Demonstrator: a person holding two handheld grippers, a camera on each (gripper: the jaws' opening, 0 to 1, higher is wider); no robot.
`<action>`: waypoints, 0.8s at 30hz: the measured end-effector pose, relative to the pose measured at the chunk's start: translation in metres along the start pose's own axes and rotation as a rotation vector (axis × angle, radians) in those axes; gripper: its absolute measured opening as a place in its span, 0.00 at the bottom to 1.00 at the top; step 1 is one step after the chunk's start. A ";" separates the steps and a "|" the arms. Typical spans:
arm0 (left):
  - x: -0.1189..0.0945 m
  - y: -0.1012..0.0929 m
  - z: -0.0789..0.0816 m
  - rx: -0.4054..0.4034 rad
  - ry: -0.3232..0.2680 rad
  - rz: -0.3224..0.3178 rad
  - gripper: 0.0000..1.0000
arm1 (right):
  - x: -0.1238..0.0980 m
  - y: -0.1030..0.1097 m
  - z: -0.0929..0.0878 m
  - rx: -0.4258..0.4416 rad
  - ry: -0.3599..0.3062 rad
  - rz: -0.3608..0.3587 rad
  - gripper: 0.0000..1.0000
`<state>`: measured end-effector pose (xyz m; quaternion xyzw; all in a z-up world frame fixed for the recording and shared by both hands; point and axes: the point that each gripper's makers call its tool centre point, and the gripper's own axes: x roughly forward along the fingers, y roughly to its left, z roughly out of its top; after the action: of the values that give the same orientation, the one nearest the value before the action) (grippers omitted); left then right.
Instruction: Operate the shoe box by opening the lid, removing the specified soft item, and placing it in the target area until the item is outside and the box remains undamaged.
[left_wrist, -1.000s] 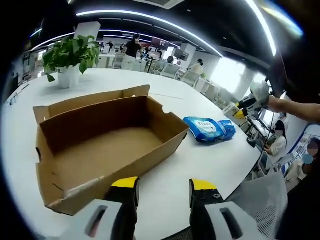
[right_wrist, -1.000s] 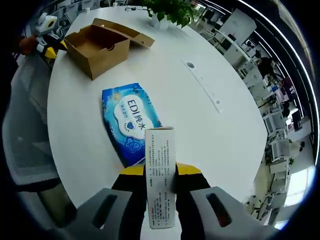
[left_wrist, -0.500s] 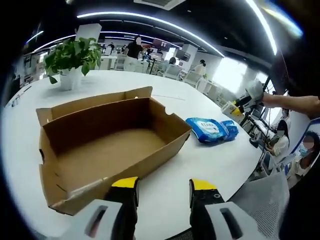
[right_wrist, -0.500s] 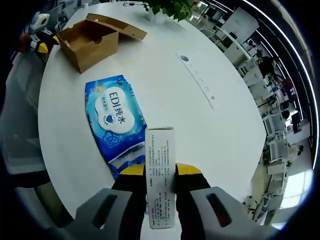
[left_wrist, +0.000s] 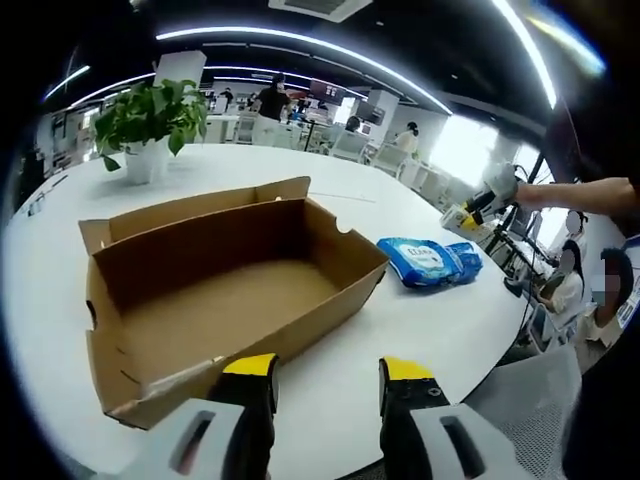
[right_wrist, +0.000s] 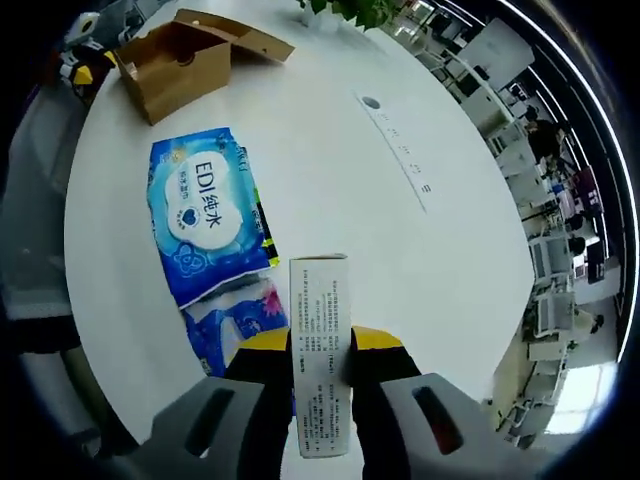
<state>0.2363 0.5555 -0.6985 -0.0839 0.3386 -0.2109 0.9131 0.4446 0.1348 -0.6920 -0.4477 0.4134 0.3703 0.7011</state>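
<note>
Left gripper view, left to right: potted plant (left_wrist: 150, 115) on the far side of the round white table (left_wrist: 400, 330); then the brown cardboard shoe box (left_wrist: 225, 290), lid folded back and lying flat behind it, inside bare. Box's long axis runs from near-left to far-right across the view. No print readable on the cardboard. Right of the box, apart from it, the blue wipes pack (left_wrist: 432, 260) lies flat on the table — outside the box. Further right, above the table edge, the right gripper (left_wrist: 478, 210) in a person's outstretched hand. The left gripper (left_wrist: 329, 370) sits at bottom centre, yellow-tipped jaws parted with nothing between them, just short of the box's near wall.

Right gripper view, left to right: the box (right_wrist: 175, 60) at upper left, well apart from the pack. The wipes pack (right_wrist: 205, 220) lies label-up, left of centre; white oval panel reads "EDI" followed by Chinese characters, smaller text unreadable. Long axis runs roughly from the box's side down toward the jaws; the near end looks folded or crumpled, with a pink patch. A thin strip (right_wrist: 398, 150) lies on the table toward upper right. The right gripper (right_wrist: 320, 345) is clamped on a small white carton (right_wrist: 320, 350) — upright between the jaws, covered in fine black print too small to read.
</note>
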 end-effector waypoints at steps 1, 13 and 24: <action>0.000 0.000 0.000 0.001 -0.001 0.001 0.40 | 0.001 0.001 0.000 -0.009 0.005 0.002 0.19; 0.001 -0.004 0.001 -0.007 0.005 -0.015 0.41 | 0.030 0.006 -0.004 -0.149 0.074 0.015 0.19; 0.004 -0.006 -0.006 0.012 0.053 -0.006 0.41 | 0.042 0.009 -0.021 -0.152 0.111 0.063 0.19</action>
<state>0.2332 0.5482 -0.7039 -0.0737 0.3614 -0.2177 0.9037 0.4479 0.1243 -0.7381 -0.5060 0.4361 0.3974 0.6291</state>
